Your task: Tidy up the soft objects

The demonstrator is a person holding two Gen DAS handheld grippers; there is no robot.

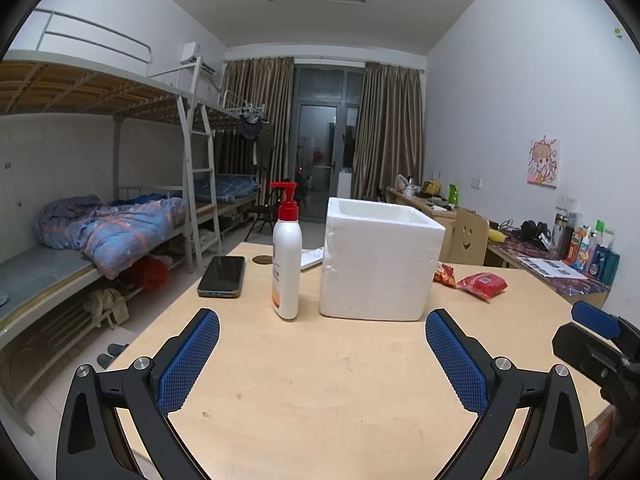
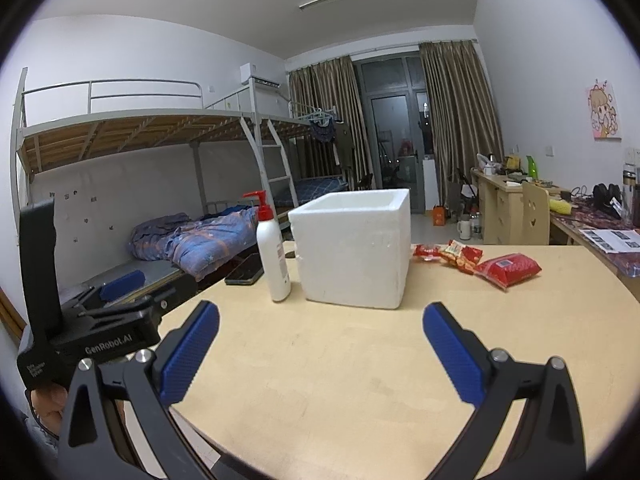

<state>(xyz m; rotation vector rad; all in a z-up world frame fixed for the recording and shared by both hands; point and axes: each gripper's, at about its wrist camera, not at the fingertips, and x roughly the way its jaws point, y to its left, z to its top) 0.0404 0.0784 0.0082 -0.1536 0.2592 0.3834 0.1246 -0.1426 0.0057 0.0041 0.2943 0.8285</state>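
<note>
Left wrist view: left gripper [image 1: 322, 330] spread wide, empty, above the table [image 1: 320, 380]. Foam box [image 1: 378, 258] ahead, bottle [image 1: 287, 254] just left of it, phone [image 1: 222, 276] further left. Red packets [image 1: 482, 284] lie right of the box.

Right wrist view: right gripper [image 2: 321, 322] likewise spread, empty. Packets [image 2: 508, 269] right of box [image 2: 354, 246], apart from it.

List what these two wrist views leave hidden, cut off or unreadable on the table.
- Inside of the foam box: its walls hide the bottom in both views.
- Pump bottle label: too small to read.
- White flat item: mostly hidden behind bottle and box, left view.
- Snack packets: print unreadable; the box partly covers them in the left view.
</note>
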